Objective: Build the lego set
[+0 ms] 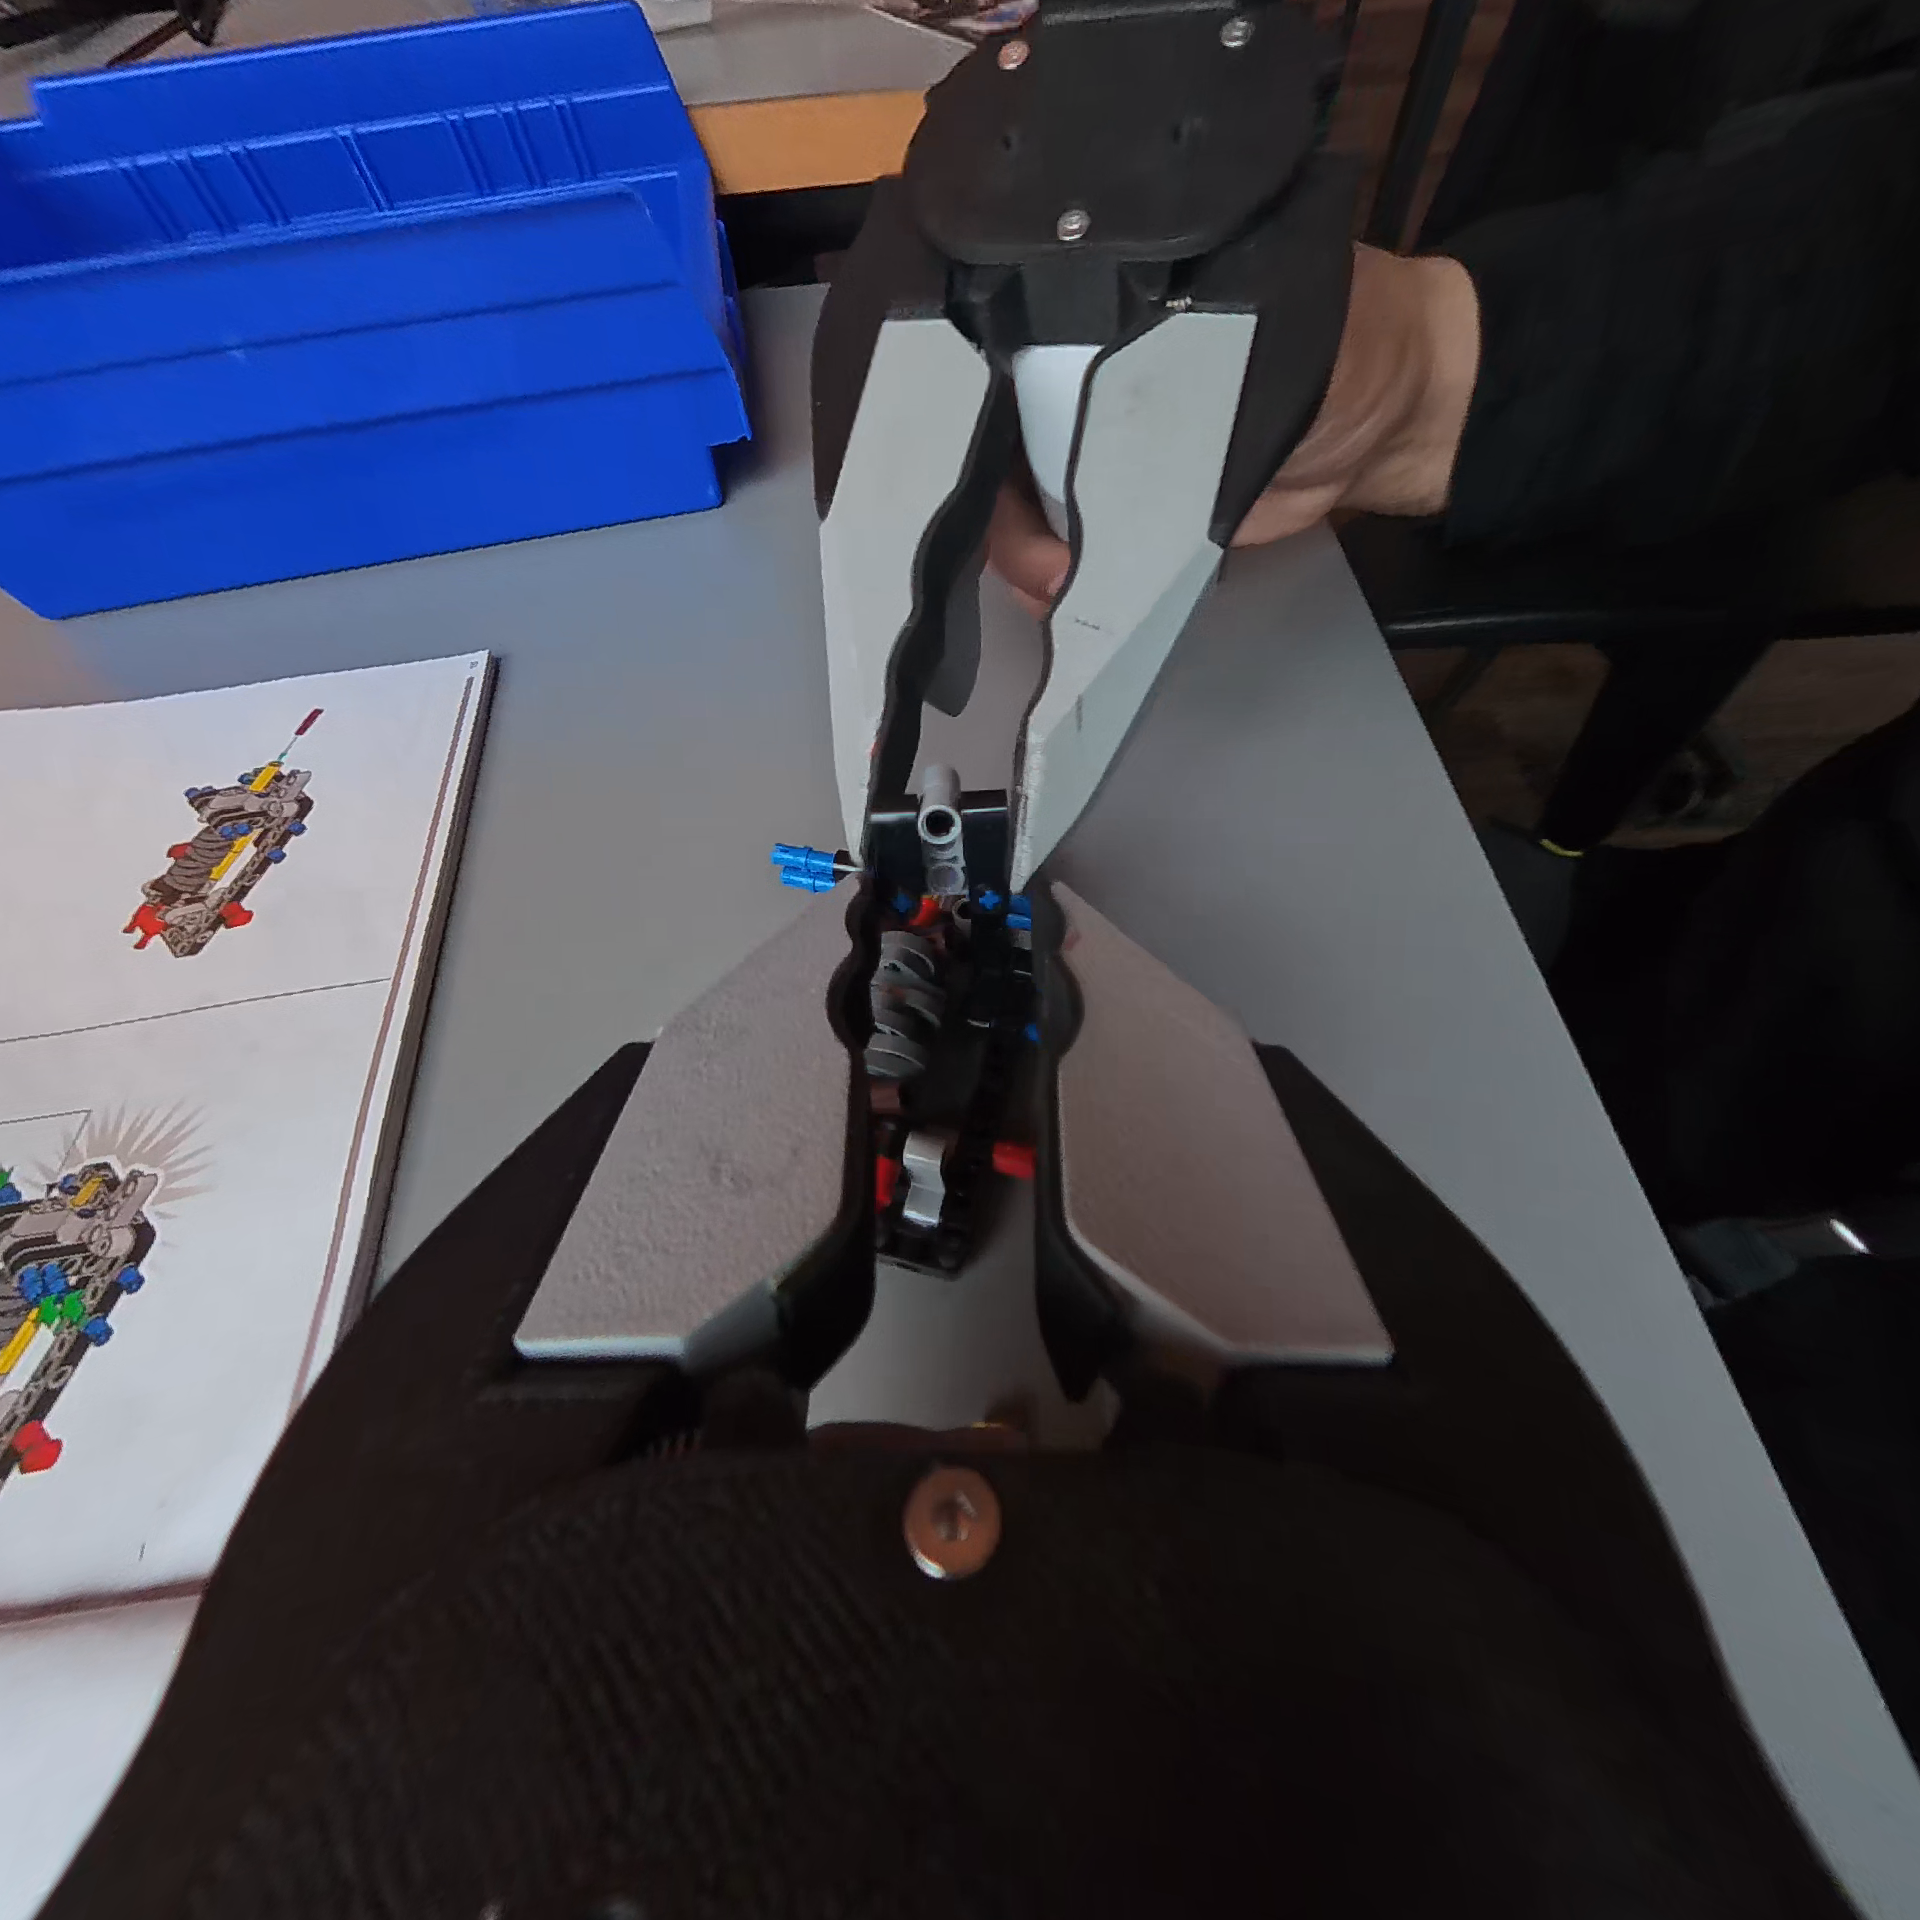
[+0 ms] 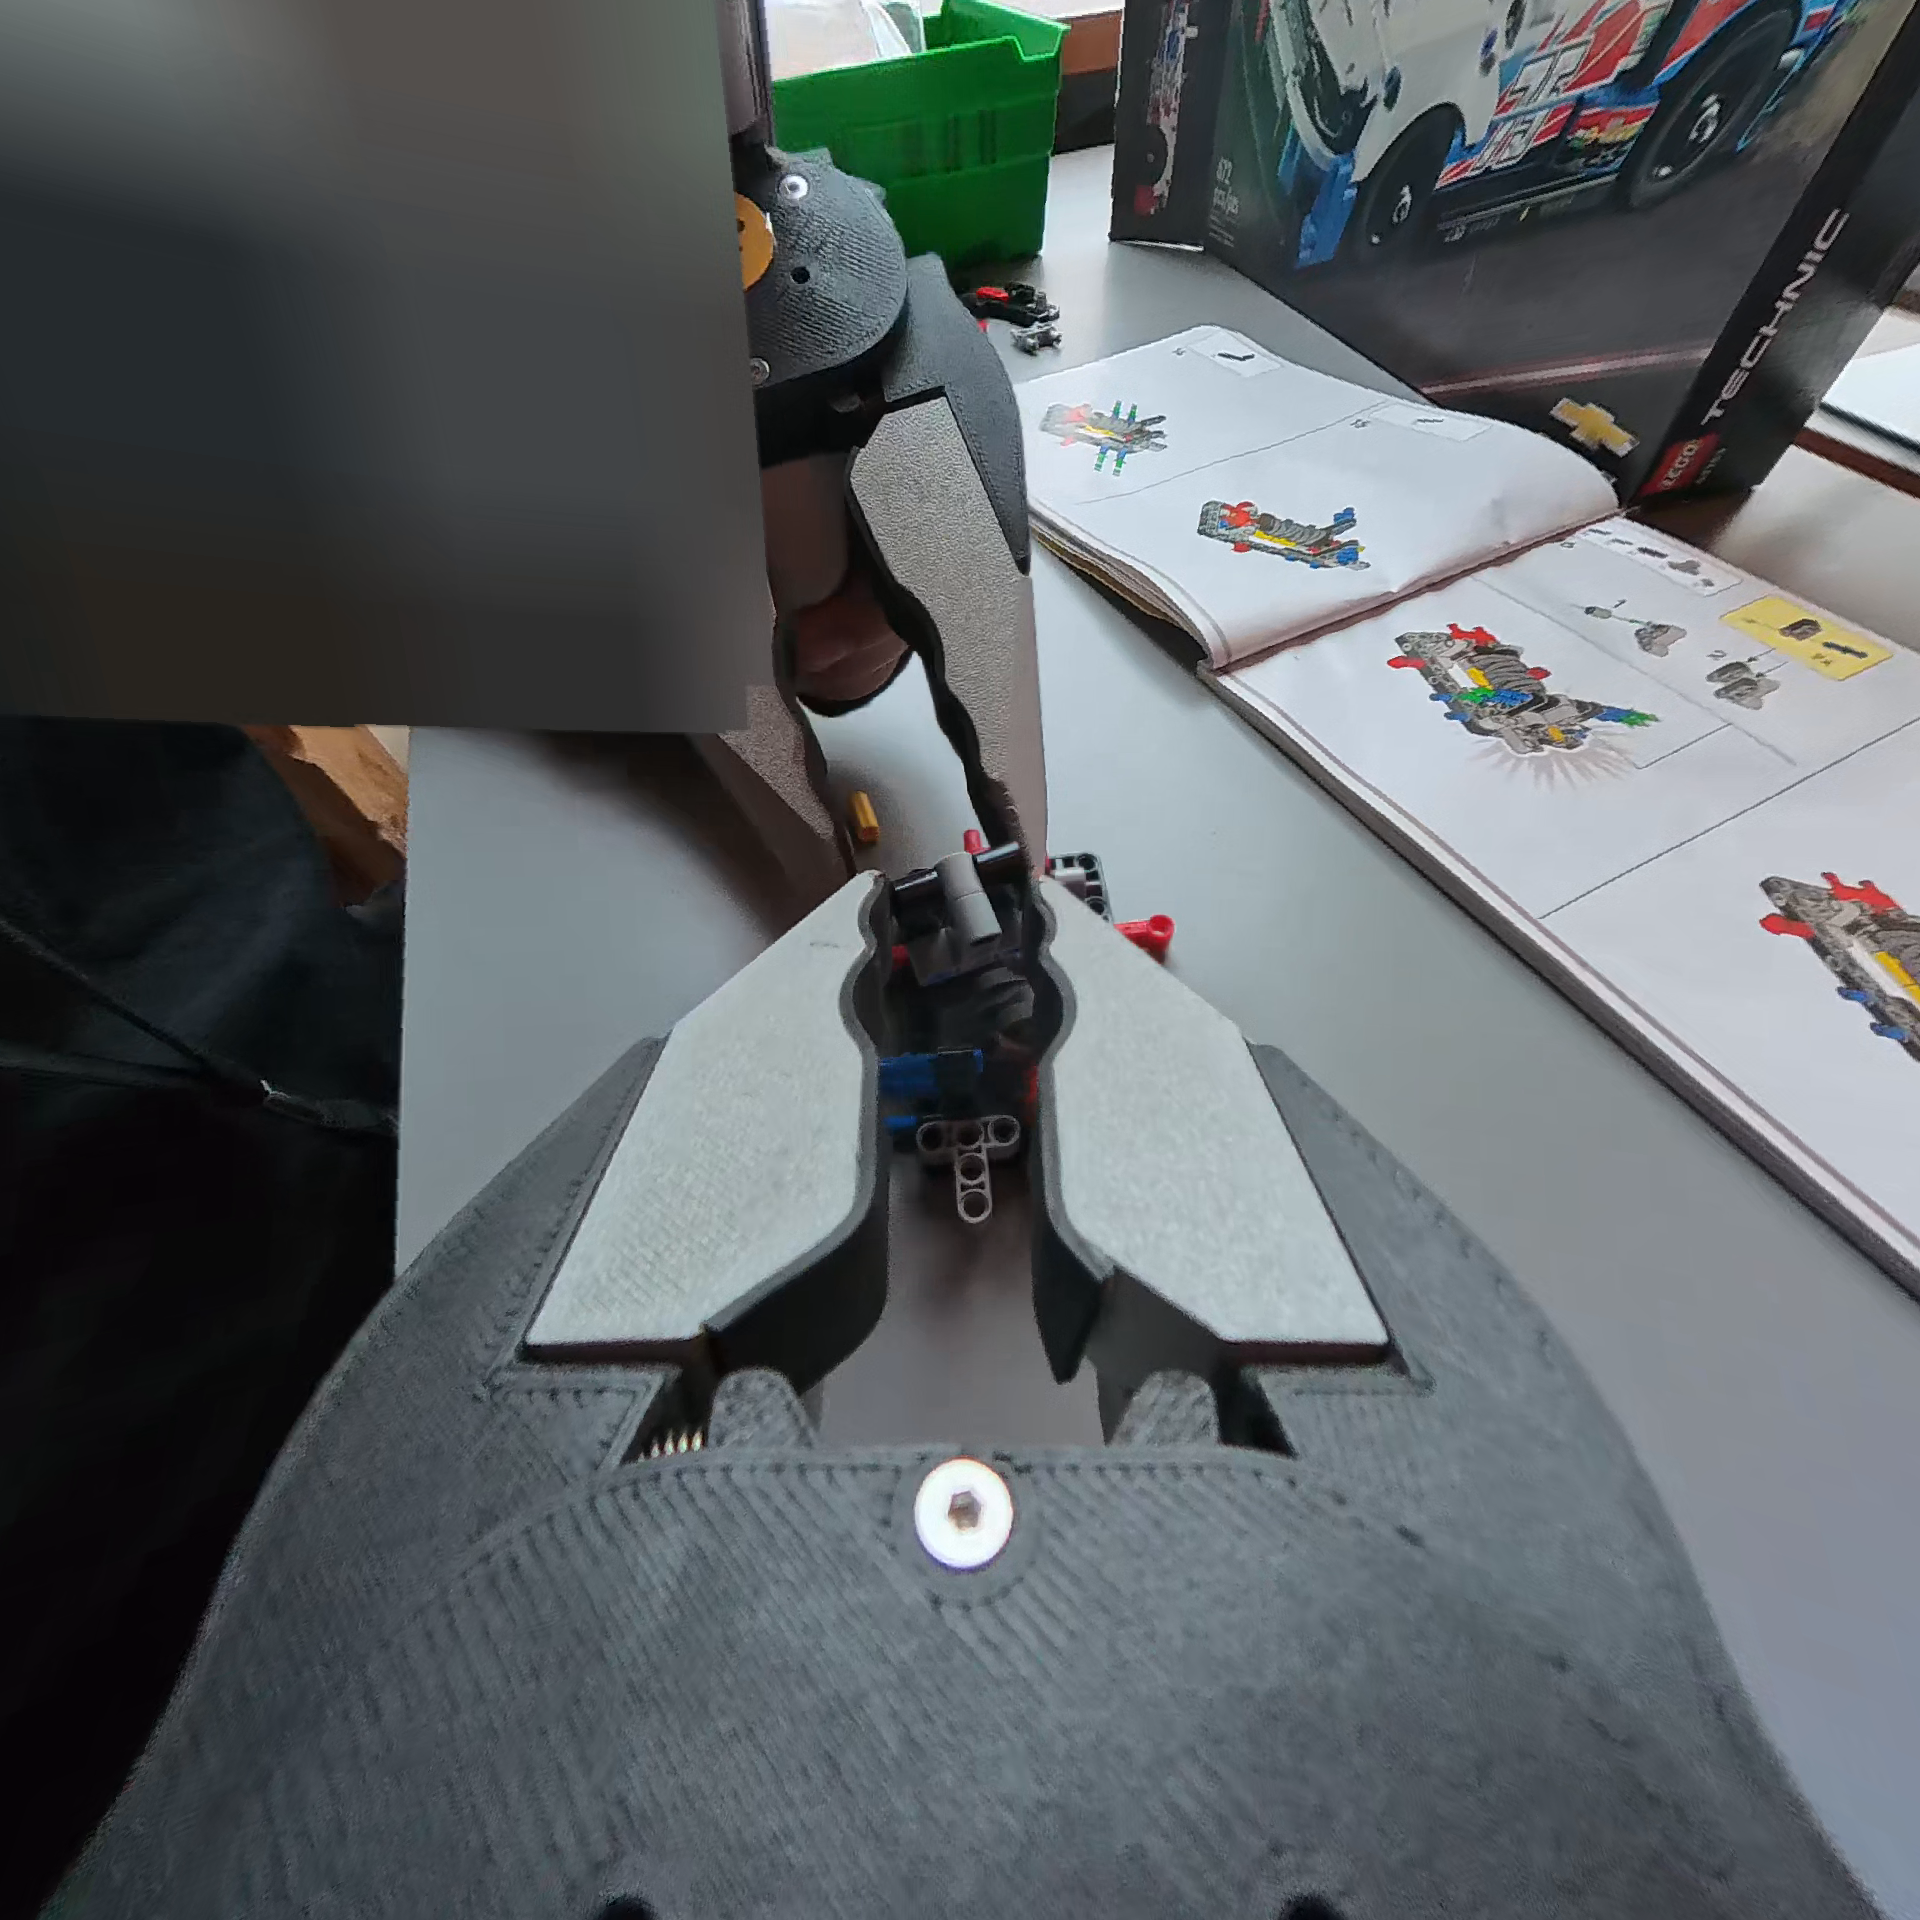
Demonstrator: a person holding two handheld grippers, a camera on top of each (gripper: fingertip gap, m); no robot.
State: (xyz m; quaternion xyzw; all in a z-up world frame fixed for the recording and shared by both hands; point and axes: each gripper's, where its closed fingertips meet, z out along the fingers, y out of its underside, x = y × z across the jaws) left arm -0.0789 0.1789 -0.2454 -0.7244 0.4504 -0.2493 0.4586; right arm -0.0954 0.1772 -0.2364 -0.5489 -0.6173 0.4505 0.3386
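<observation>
The partly built lego assembly [image 1: 951,1049], a long black frame carrying a grey coil spring, blue pins and red connectors, is held above the grey counter [image 1: 644,727] near its edge on the person's side. The left claw [image 1: 951,935] is narrowed onto the assembly's near half, its fingers pressing both long sides. The right claw [image 2: 961,935] is likewise closed on the opposite end, meeting the left claw tip to tip, so the assembly's long axis runs straight along both claws' fingers. A grey tubular connector [image 1: 940,831] stands at the point where the tips meet. Judgement: any pressing or seating move must act along this shared axis; both claws are equally near.

The open white instruction booklet [image 2: 1455,644] lies further in on the counter, with loose small parts [image 2: 1122,904] just beyond the claws.
</observation>
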